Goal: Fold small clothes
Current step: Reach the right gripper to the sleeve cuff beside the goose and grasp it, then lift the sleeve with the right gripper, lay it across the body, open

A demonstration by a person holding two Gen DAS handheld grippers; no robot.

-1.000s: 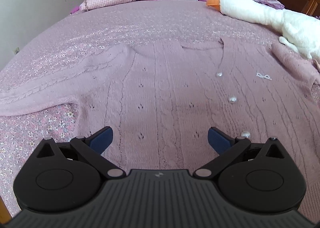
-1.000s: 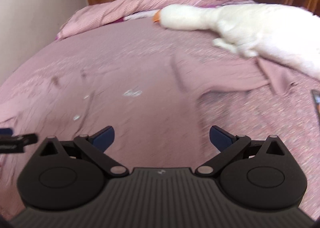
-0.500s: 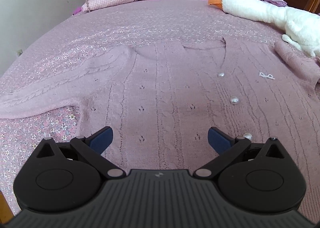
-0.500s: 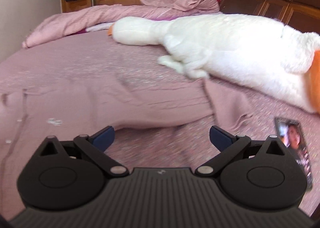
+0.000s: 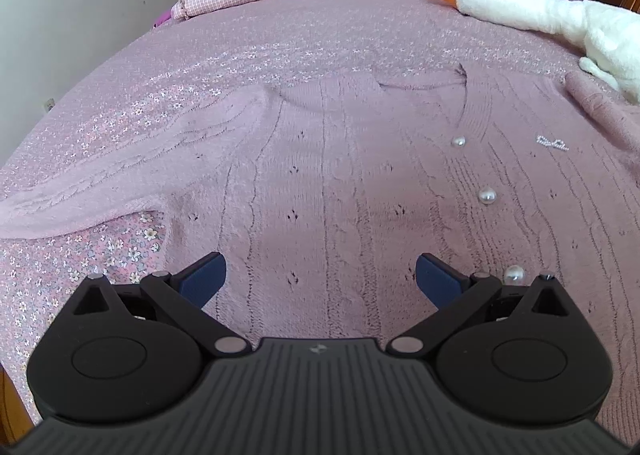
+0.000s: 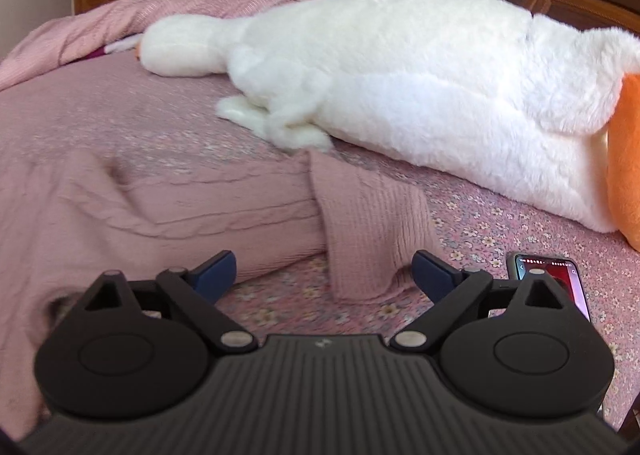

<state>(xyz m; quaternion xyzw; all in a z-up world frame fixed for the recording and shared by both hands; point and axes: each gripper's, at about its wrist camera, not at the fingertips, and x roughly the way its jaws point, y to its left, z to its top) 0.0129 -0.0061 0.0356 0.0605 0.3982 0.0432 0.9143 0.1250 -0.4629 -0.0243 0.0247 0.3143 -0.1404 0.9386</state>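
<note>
1. Pink cable-knit cardigan with pearl buttons lies spread flat, front up, on the floral pink bedspread; its right sleeve cuff is doubled over, just beside the white plush goose.
2. My right tongs have just been closing slightly yet stand apart, empty, with the cuff just ahead; I judge a shallow pinch could catch bedspread along with knit.
3. My left tongs hover apart over the hem, holding nothing.
4. Risk: dragging the sleeve may snag the goose's wing or nudge the lit smartphone.
</note>
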